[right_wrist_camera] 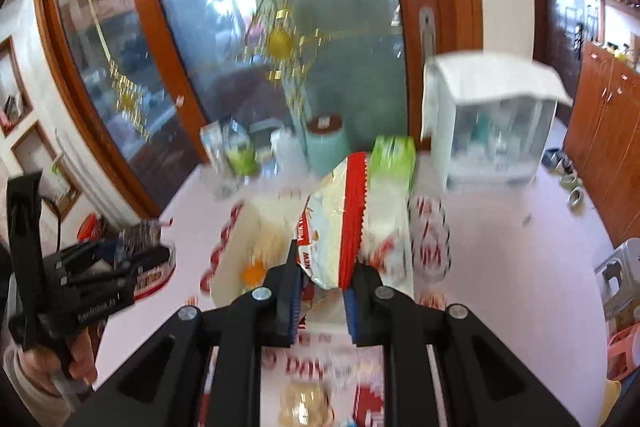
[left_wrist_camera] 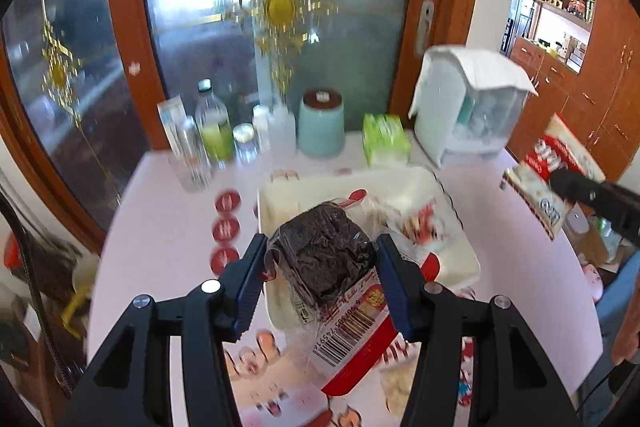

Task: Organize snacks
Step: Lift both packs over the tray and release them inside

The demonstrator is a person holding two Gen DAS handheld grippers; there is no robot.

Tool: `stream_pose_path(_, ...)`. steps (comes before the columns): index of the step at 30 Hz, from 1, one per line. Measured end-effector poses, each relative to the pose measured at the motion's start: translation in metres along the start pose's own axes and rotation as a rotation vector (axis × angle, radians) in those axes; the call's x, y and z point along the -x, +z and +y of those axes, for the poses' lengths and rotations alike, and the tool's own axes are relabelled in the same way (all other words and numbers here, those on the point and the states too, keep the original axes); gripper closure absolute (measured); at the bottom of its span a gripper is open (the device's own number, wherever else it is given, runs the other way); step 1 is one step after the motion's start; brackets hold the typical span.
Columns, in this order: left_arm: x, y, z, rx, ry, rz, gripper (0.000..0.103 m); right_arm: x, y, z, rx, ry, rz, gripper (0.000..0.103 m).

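Observation:
My left gripper (left_wrist_camera: 320, 263) is shut on a clear-wrapped dark brown snack pack (left_wrist_camera: 326, 251) with a red label and barcode, held just above the near end of a cream tray (left_wrist_camera: 400, 183). The tray holds other red-and-white wrapped snacks (left_wrist_camera: 420, 227). My right gripper (right_wrist_camera: 320, 279) is shut on a white-and-red snack bag (right_wrist_camera: 340, 223), held upright above the table near the same tray (right_wrist_camera: 240, 227). The right gripper and its bag (left_wrist_camera: 536, 183) show at the right edge of the left wrist view. The left gripper (right_wrist_camera: 132, 259) shows at the left of the right wrist view.
At the table's back stand bottles (left_wrist_camera: 212, 131), a mint canister (left_wrist_camera: 322, 127), a green tissue pack (left_wrist_camera: 384, 139) and a white lidded container (left_wrist_camera: 468, 107). A loose pale snack (right_wrist_camera: 308, 403) lies near the front edge. A glass door is behind; wooden cabinets (left_wrist_camera: 592, 99) are at the right.

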State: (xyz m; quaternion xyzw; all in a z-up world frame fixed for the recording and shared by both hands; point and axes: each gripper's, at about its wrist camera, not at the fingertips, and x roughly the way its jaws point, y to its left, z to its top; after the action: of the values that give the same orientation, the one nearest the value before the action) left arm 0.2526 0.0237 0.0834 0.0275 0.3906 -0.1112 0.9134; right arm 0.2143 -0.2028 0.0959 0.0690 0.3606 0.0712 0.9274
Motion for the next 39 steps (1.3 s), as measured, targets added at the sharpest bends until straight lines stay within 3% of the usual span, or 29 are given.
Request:
stream_pose_path(7,-0.015,0.034,-0.007,-0.031,0.014,-0.024,0.05,-0.019,0.041,0.015,-0.031,-0.005,-0.056,0.085)
stream_pose_path(14,-0.068,0.039,-0.01,-0.019,0.026,0.039,0.05,-0.071,0.046,0.018,-0.052,-0.018,0.005,0.084)
stream_pose_path(18,-0.102,0.034,-0.008,-0.013,0.049,0.09,0.048,-0.107,0.041,0.013,-0.066,-0.023,0.083,0.081)
stream_pose_path(19,-0.106,0.033,-0.008,-0.013,0.054,0.096,0.043,-0.116,0.039,0.012,-0.066,-0.036,0.108,0.081)
stream_pose_path(20,-0.112,0.031,-0.008,-0.013,0.052,0.108,0.027,-0.123,0.037,0.011,-0.065,-0.047,0.129,0.08)
stream_pose_path(22,-0.121,0.028,-0.005,0.005,0.036,0.133,0.006,-0.137,0.032,0.009,-0.07,-0.054,0.169,0.075)
stream_pose_path(26,-0.133,0.021,0.005,0.056,0.013,0.153,0.006,-0.144,0.024,0.004,-0.083,-0.068,0.181,0.058)
stream_pose_path(39,-0.119,0.01,0.001,0.044,0.035,0.106,0.006,-0.134,0.011,0.011,-0.052,-0.048,0.197,0.057)
